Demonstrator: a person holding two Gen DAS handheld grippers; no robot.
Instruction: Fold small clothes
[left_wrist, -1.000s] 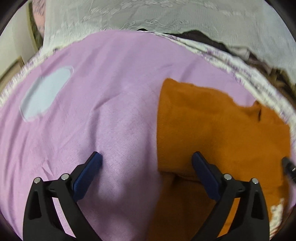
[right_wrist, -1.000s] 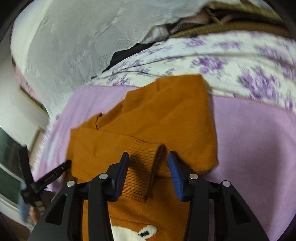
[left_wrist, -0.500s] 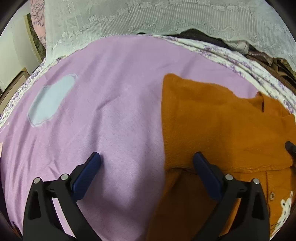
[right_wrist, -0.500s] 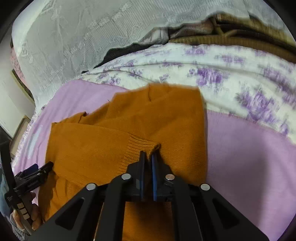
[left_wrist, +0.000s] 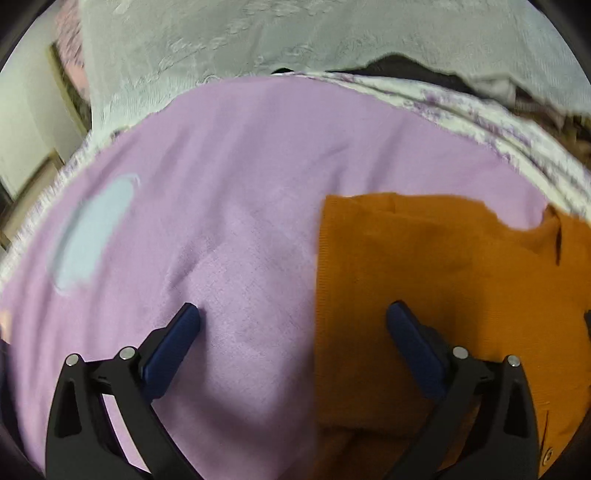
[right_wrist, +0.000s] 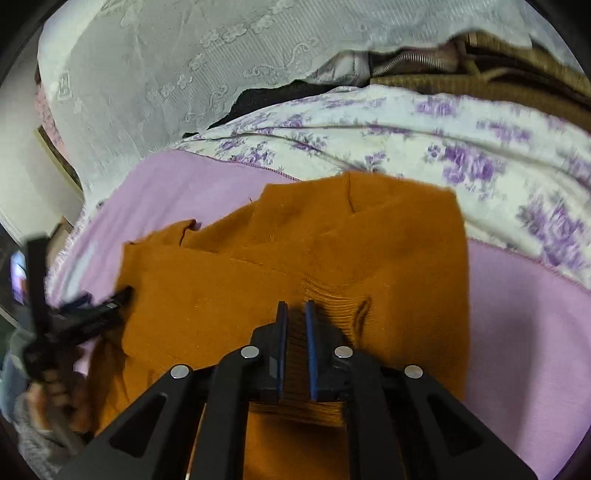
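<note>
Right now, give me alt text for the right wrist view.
The right gripper is shut on the ribbed cuff of an orange knit sweater, which lies folded on a lilac blanket. At far left, the left gripper reaches the sweater's edge; a purple-flowered sheet and white lace cloth lie behind.

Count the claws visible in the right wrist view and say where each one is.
2. The right claw sits bottom centre, shut on the ribbed cuff of the orange sweater. The left claw is at the left edge, by the sweater's side.
</note>
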